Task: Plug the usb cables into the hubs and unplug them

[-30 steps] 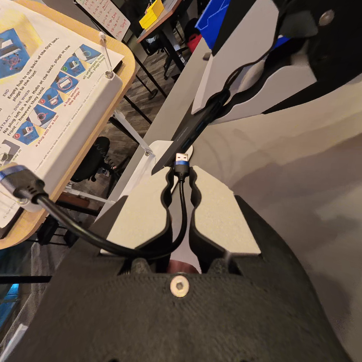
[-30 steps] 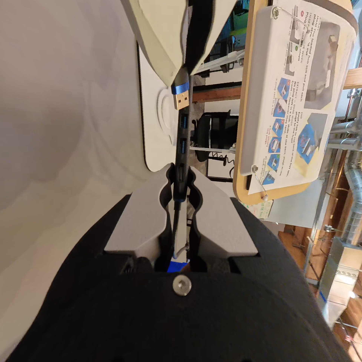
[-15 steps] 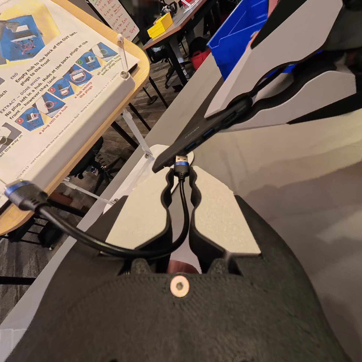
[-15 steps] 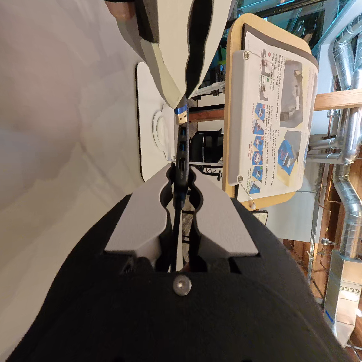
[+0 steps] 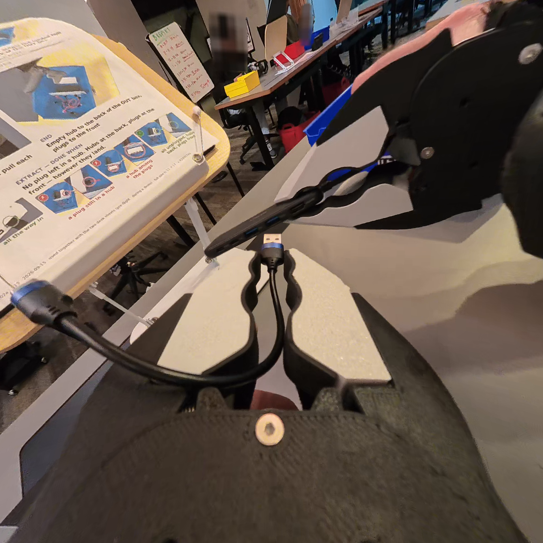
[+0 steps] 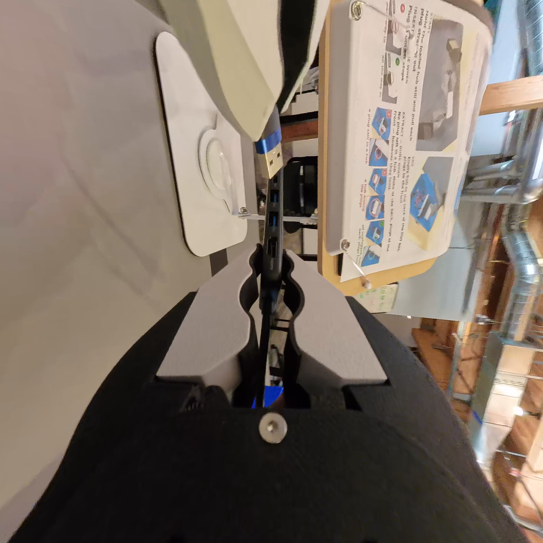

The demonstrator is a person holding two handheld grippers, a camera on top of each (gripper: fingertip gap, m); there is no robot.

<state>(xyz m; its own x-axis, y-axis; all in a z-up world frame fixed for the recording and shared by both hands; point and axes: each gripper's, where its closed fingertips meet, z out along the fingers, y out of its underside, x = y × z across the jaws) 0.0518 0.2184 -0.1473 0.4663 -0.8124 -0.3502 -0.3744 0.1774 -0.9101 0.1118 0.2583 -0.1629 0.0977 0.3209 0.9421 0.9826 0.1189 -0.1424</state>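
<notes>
Hub (image 5: 258, 226), black and slim, is my landmark; everything below is placed against it.

Right gripper (image 5: 316, 196): its pale fingers are pressed onto one end of the hub and hold it in the air above the grey table (image 5: 382, 264). The rest of the hub sticks out past my fingertips with its row of ports in view, two of them blue inside. In the right wrist view the same gripper (image 6: 271, 264) pinches the hub (image 6: 272, 232) edge-on, and a thin black lead runs back from the hub between the fingers.

Left gripper (image 5: 271, 255): fingers pressed together on the black collar of a USB plug (image 5: 272, 244). The metal tip and blue ring stand clear of my fingertips, pointing at the ported edge of the hub, just beside one blue port. Tip not inserted; a small gap shows. From the right wrist view the plug (image 6: 270, 152) sits near the hub's far end, tilted a little across it, held by my left gripper (image 6: 266, 129).

Cable (image 5: 205, 373): black, runs from the plug back between my left fingers, then curves out to the left, away from the hub, to a second blue-ringed plug (image 5: 38, 299) hanging free.

Instruction board (image 5: 97, 147): printed sheet on a tilted wooden stand, left of the hub.

White pad (image 6: 202, 176): flat on the table, beneath the hub's far end.

Blue bin (image 5: 326, 123): behind the hub, partly hidden by my right gripper.
</notes>
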